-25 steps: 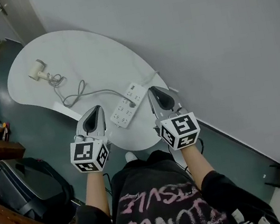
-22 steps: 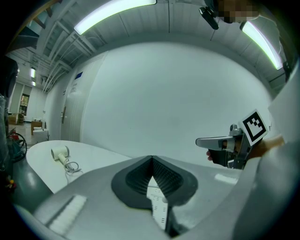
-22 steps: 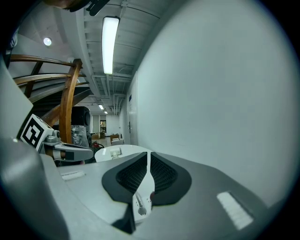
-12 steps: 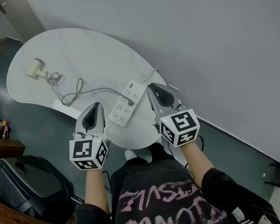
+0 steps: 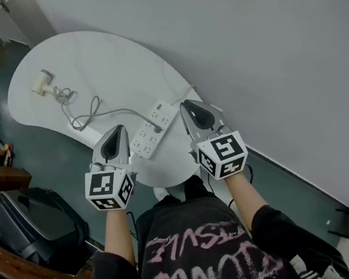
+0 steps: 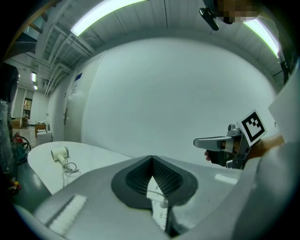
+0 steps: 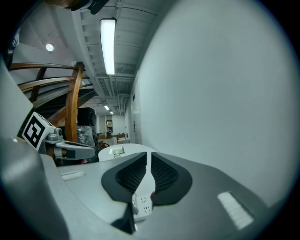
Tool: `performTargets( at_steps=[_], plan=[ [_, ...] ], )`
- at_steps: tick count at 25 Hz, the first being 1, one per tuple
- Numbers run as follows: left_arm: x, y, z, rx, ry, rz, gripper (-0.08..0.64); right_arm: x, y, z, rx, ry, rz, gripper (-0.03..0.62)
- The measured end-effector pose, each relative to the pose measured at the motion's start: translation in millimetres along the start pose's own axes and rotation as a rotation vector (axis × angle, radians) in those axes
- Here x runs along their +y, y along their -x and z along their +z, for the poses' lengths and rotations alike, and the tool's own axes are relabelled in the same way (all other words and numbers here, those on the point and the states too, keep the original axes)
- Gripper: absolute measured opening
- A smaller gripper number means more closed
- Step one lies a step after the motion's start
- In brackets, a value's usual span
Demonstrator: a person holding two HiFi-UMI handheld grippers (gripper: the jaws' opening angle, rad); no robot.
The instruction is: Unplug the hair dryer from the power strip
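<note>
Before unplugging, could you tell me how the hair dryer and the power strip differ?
The hair dryer lies at the table's far end; the power strip lies at its near edge. The hair dryer is stubby; the power strip long and flat. A cord joins them.

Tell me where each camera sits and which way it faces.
Head view: on the person's head, steeply down at table, hair dryer, power strip; forearms, left hand-held gripper and right hand-held gripper show.
Left gripper view: on the left hand-held gripper, along its jaws over the table; right hand-held gripper at right.
Right gripper view: on the right one, along its jaws; left one at left.
All three share the power strip.
</note>
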State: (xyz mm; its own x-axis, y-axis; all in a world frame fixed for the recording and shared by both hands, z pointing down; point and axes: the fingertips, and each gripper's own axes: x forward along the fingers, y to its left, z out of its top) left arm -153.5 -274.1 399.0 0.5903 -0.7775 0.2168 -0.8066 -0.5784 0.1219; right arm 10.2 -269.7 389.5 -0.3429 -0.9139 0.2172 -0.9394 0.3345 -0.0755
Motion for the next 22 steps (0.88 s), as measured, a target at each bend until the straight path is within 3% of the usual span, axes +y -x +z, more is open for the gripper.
performTargets(
  at_steps=[22],
  plan=[
    [-1.4,-31.3,-8.7,0.028,0.020,0.083,0.000,-24.2,-31.2,-13.7,0.052,-0.010,0.095,0.040]
  ],
)
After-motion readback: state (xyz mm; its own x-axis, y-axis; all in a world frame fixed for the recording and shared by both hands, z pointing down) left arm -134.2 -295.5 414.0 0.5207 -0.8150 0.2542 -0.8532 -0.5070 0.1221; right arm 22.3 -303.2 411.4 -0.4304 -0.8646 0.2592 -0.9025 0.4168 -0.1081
